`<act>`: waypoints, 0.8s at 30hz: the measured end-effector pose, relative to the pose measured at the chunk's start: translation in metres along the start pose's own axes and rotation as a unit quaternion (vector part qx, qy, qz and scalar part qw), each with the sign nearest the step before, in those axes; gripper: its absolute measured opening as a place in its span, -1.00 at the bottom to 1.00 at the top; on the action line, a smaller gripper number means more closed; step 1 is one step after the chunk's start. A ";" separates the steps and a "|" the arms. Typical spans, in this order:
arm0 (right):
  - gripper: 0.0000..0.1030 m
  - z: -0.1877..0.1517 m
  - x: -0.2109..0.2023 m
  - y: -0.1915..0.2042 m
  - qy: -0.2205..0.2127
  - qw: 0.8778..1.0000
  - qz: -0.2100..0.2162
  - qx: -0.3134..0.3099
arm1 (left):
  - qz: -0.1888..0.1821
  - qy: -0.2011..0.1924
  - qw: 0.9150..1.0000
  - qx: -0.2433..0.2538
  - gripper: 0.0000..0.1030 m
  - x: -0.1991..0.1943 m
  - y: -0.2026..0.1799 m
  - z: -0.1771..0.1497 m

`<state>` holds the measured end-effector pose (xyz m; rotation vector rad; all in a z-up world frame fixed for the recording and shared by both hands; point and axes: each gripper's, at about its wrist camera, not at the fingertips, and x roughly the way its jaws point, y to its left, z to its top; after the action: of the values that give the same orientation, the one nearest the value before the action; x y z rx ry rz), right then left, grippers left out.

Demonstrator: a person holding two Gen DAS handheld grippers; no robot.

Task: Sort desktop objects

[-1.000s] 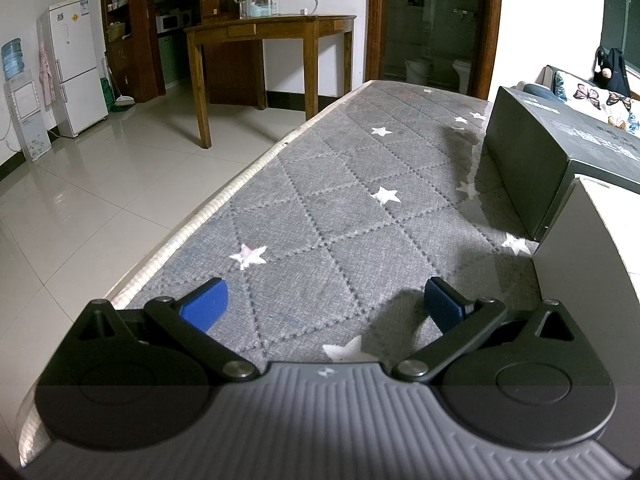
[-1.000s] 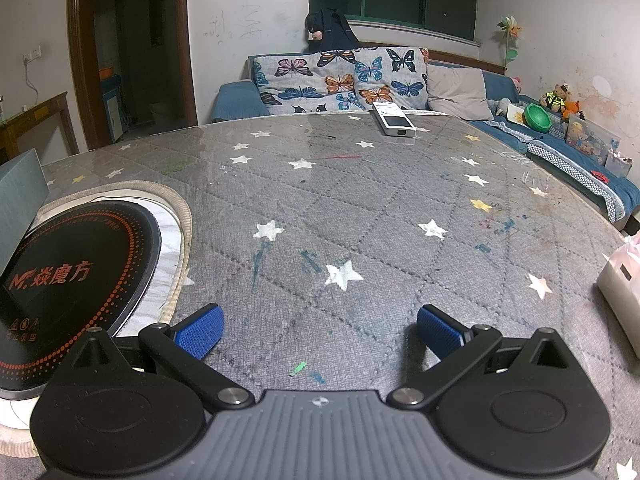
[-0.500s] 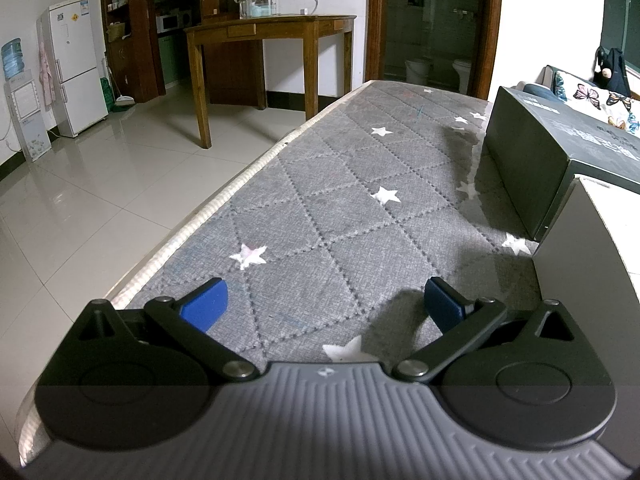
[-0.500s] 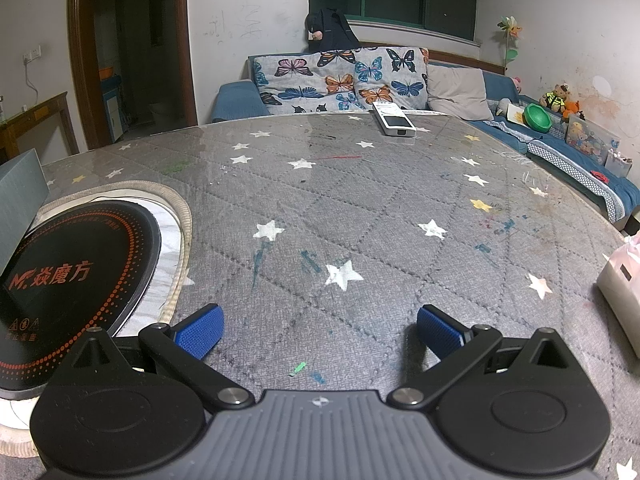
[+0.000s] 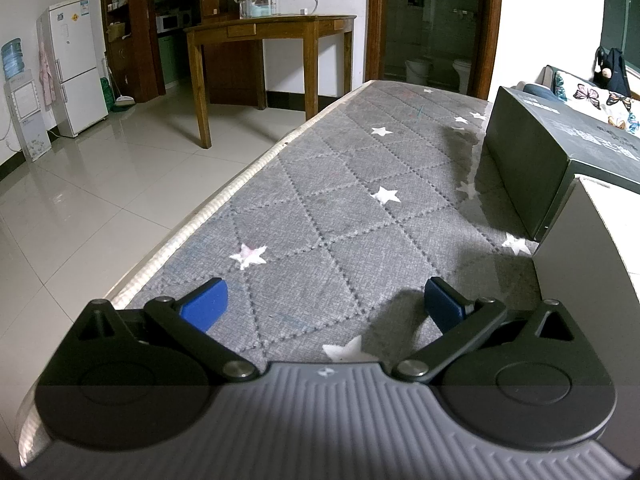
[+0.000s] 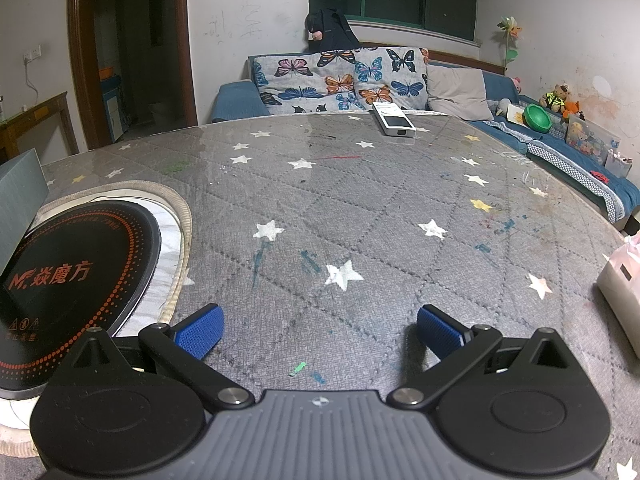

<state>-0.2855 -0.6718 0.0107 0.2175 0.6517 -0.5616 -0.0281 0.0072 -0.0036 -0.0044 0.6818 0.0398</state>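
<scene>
The remote control (image 6: 394, 120) lies at the far edge of the surface (image 6: 360, 216), well apart from the right tongs (image 6: 318, 330), which are spread wide and hold nothing. A long reach could push it off toward the sofa (image 6: 240, 98). The left tongs (image 5: 322, 304) are also wide apart and empty, near the dark box (image 5: 532, 160); their right finger could knock the grey box (image 5: 580, 248) just beside it.
</scene>
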 end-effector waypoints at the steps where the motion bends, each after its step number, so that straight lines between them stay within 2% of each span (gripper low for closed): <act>1: 1.00 0.000 0.000 0.000 0.000 1.000 0.000 0.000 | 0.000 0.000 1.000 0.000 1.00 0.000 0.000 0.000; 24: 1.00 0.000 -0.002 -0.001 0.000 1.000 0.000 0.000 | 0.000 0.000 1.000 0.000 1.00 0.000 0.000 0.000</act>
<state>-0.2870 -0.6722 0.0118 0.2166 0.6511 -0.5620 -0.0282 0.0070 -0.0037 -0.0048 0.6818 0.0397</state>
